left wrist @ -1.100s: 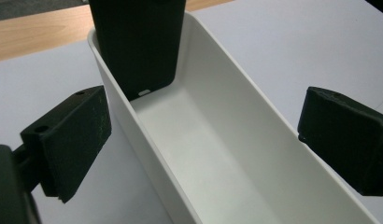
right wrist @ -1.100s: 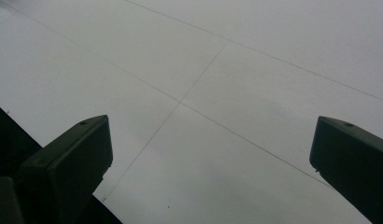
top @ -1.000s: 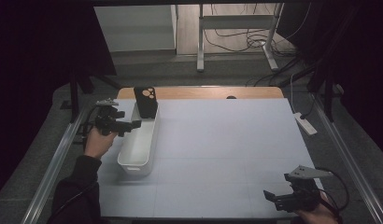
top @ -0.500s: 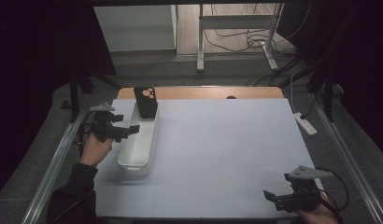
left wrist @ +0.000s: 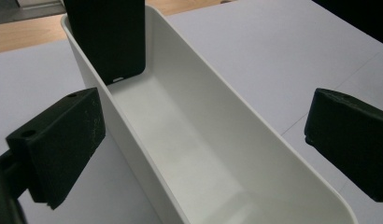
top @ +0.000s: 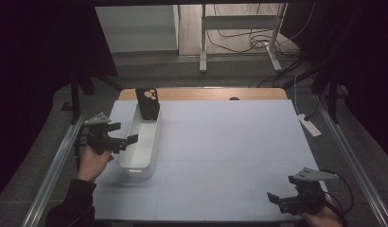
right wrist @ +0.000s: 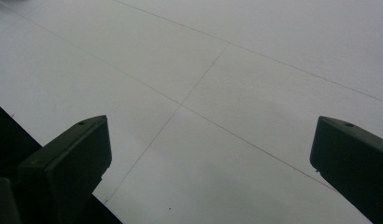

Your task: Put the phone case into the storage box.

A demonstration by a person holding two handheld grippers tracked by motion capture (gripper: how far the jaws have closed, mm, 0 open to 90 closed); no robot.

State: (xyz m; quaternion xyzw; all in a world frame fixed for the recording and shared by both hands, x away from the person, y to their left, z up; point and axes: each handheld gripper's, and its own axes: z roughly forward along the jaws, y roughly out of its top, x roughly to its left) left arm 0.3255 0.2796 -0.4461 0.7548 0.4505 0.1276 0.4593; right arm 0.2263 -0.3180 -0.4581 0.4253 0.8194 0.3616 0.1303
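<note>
Left gripper [top: 121, 140] hangs just beside the long white bin [top: 141, 163], on its left side; its jaws stand wide apart and hold nothing; in the left gripper view one jaw sits outside the bin's left wall and the other sits past its right wall, so the bin [left wrist: 213, 154] lies between them, but they do not touch it. Inside the bin, a black phone case [top: 148, 103] stands up at the far end, leaning on the end wall; you can see its camera holes from above; the rest of the bin looks bare. Right gripper [top: 283, 201] rests low at the near right corner of the white table [top: 239, 142], well apart from the bin; its jaws are wide apart too, with only bare table in front of them. I think the case is already dropped in and the hand is letting go; next, the left gripper should lift up and away without bumping the bin wall.
</note>
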